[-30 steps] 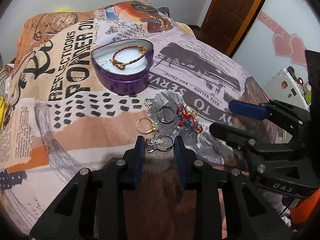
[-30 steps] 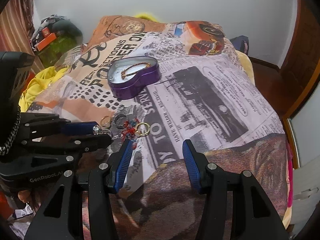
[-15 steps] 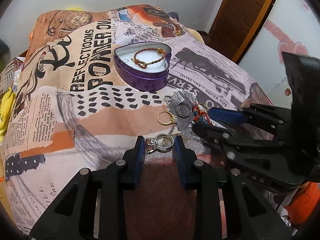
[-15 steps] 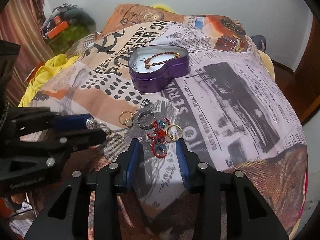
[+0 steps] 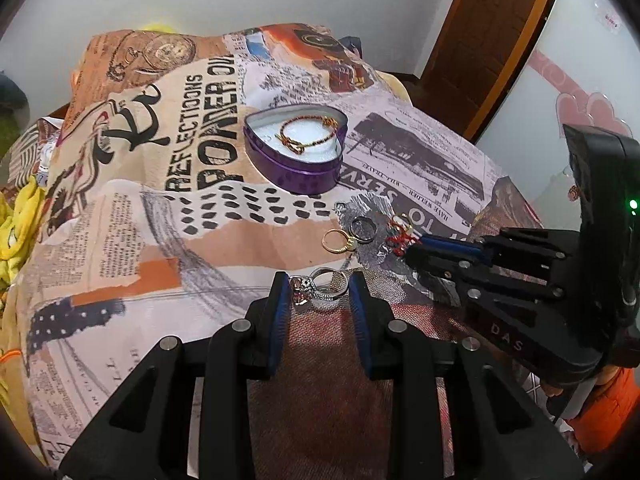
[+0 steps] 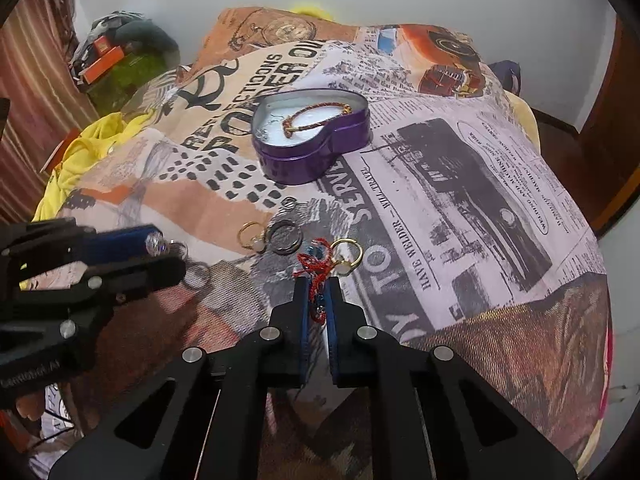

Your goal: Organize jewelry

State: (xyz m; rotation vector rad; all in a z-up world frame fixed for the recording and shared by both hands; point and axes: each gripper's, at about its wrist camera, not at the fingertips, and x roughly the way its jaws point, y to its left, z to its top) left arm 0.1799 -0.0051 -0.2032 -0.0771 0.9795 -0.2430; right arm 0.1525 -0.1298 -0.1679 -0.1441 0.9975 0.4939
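A purple heart-shaped tin stands open on the printed cloth with a braided bracelet inside. My left gripper is shut on a silver ring with a stone, held just above the cloth. My right gripper is shut on a red thread bracelet that lies on the cloth. Beside it lie a gold ring, a dark ring and another gold ring. The right gripper also shows in the left wrist view.
A small silver ring lies near the tin. Yellow cloth and clutter sit at the left bed edge. A wooden door stands at the far right. The bed drops off at right.
My right gripper moved left to the red thread bracelet and shut on it. My left gripper lifted slightly with the silver ring, still shut.
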